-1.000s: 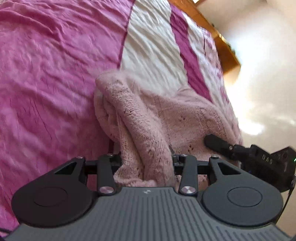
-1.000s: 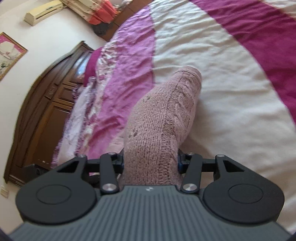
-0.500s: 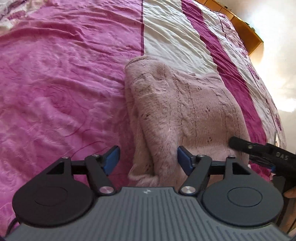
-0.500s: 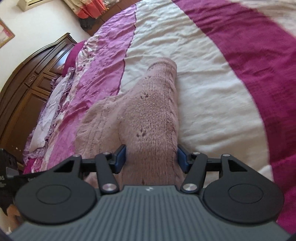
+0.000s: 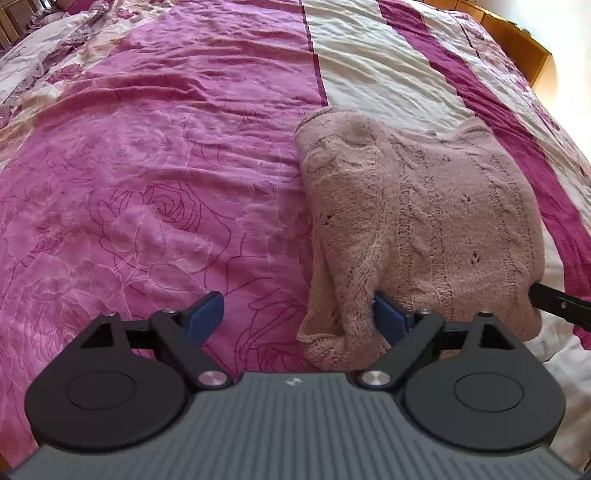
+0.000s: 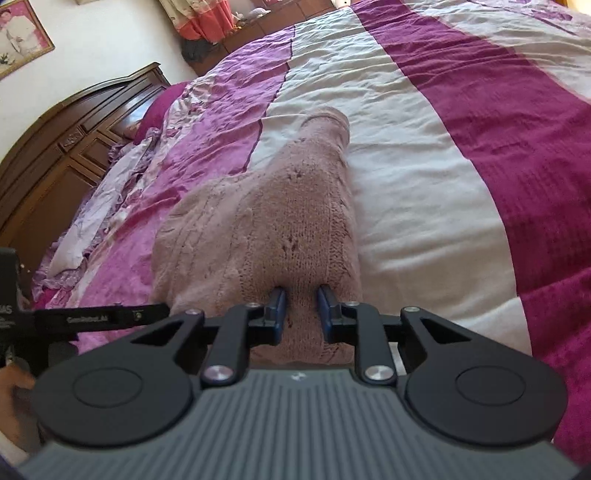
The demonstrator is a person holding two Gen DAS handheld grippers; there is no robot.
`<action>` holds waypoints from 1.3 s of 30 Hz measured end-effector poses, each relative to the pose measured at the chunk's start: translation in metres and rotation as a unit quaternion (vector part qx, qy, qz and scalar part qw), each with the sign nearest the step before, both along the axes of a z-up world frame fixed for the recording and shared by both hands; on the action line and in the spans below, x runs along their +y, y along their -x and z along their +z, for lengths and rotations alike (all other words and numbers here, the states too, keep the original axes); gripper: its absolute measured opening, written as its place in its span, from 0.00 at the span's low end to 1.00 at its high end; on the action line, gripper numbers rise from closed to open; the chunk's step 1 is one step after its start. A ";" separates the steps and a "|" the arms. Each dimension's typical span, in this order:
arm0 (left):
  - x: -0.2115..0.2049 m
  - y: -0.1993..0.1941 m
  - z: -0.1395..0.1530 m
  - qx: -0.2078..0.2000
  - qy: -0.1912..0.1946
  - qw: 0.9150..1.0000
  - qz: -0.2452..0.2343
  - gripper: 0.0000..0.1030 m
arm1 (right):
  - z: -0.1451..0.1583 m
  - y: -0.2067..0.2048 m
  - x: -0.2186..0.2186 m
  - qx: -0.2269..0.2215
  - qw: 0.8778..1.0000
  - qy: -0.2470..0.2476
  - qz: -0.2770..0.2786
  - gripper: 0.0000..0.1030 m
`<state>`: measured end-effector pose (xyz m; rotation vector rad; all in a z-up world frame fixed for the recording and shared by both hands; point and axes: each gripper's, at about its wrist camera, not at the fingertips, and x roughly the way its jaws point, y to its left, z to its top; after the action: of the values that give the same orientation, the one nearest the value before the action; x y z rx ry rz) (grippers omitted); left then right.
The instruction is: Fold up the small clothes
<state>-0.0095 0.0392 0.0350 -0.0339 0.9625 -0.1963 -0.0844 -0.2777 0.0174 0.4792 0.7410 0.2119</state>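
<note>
- The pink knit sweater (image 5: 417,221) now lies flat, folded, in the right half of the left wrist frame, across the seam where the pink panel of the bedspread (image 5: 147,184) meets the cream stripe; a second ago it hung bunched up between both tools
- My left gripper (image 5: 295,317) has let go: jaws spread wide, the near hem lying loose against its right blue pad, nothing pinched
- My right gripper (image 6: 301,314) is less clear; half a second ago its pads stood wide around the knit, now they sit close with a ridge of it between them, so I read a light pinch at the near edge
- I'd judge this fold laid down, the right release still to come
- Count: one sweater, two grippers, one bedspread, one dark wooden headboard (image 6: 74,129) upper left in the right wrist frame, one framed picture (image 6: 20,35) on the wall
</note>
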 end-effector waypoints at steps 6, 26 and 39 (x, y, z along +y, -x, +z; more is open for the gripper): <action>-0.005 0.027 0.017 -0.017 0.007 1.000 0.015 0.94 | 0.011 0.023 0.008 -0.027 0.999 0.040 -0.016 0.61; -0.042 0.077 -0.038 -0.006 -0.061 0.998 0.013 1.00 | -0.028 0.069 0.038 -0.042 0.989 0.133 -0.048 0.68; -0.050 0.078 -0.047 -0.008 -0.079 0.997 0.003 1.00 | -0.040 0.065 0.038 -0.023 0.990 0.126 -0.053 0.69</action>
<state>-0.0872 -0.0107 -0.0117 0.1089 0.9596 -0.1141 -0.1491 -0.2392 -0.0230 0.2715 0.6849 0.0289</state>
